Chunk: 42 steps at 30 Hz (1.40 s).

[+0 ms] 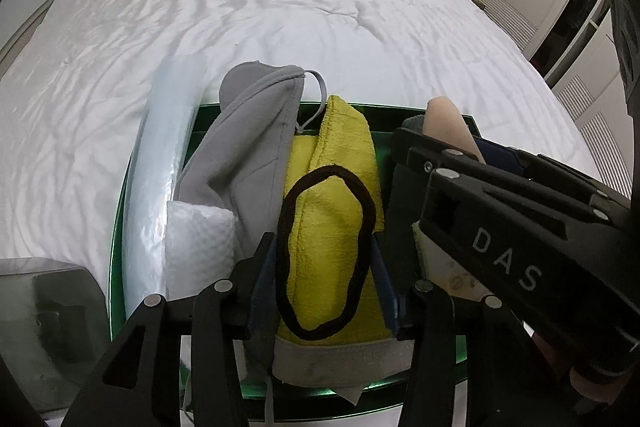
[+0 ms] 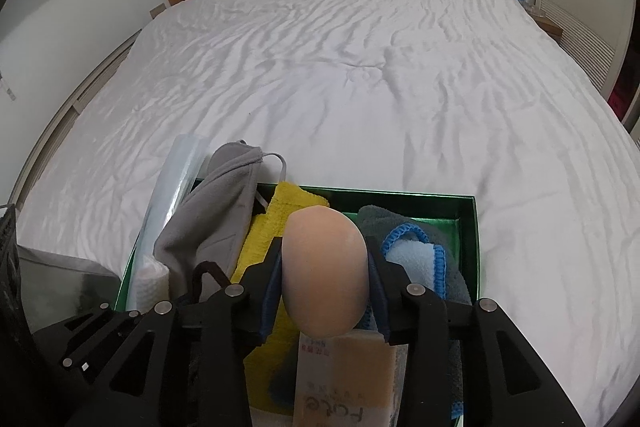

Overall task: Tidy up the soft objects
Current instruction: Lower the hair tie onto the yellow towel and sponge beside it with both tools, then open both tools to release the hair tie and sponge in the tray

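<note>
Sponge (image 2: 324,267) base behind right gripper (image 2: 325,291)

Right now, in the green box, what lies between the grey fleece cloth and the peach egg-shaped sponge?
The folded yellow towel, seen in the right wrist view; the left wrist view shows a black hair band lying on it.

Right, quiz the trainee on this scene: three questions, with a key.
1. True or false: the black elastic loop lies on the grey fleece cloth.
2. Between the right gripper's jaws sits: A) peach egg-shaped sponge, B) blue-edged cloth, C) clear plastic roll?
3. What colour is the cardboard box on the white bed?
Key: 1 false, it lies on the yellow terry towel; 2 A; 3 green.
</note>
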Available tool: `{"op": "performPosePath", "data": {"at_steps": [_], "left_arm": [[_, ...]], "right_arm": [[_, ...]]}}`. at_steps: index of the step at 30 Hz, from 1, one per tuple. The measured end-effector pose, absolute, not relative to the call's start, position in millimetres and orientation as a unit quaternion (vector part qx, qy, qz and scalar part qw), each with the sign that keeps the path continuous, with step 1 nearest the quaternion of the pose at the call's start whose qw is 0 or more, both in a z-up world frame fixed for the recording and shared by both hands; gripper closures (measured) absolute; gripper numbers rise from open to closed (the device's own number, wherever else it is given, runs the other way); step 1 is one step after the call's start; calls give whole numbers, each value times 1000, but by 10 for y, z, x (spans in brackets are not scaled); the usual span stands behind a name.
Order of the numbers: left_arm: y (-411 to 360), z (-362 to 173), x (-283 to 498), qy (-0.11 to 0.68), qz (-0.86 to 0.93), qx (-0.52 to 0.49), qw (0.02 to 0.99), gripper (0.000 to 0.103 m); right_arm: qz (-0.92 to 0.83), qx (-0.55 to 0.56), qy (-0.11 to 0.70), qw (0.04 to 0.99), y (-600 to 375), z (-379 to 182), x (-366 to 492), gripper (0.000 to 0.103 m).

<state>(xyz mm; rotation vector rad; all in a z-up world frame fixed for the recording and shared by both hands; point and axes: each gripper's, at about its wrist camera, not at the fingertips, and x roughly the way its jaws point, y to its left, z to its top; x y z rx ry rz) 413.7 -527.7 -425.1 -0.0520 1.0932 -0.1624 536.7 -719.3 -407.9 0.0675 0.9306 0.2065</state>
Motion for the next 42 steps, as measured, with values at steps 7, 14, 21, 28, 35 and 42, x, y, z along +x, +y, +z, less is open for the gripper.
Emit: {"op": "performPosePath", "data": {"at_steps": [7, 14, 21, 28, 35, 42], "left_arm": [[-5260, -4259, 4132, 519, -70, -23, 851, 62], [-5234, -4222, 4129, 517, -61, -25, 854, 49], [-5204, -4125, 4095, 508, -59, -31, 859, 41], [-5189, -4002, 4058, 495, -55, -28, 867, 28], [-5162, -3910, 4015, 488, -53, -26, 871, 27], [-5147, -3794, 3961, 477, -53, -23, 877, 27]], "right_arm": [[98, 33, 451, 887, -7175, -4081, 5372, 63], [94, 24, 443, 891, -7138, -4034, 5368, 55], [94, 21, 434, 896, -7102, -3911, 5326, 47], [90, 23, 426, 900, -7096, -3789, 5250, 33], [88, 20, 419, 904, -7071, -3673, 5174, 29], [73, 13, 401, 913, -7049, -3507, 5056, 16]]}}
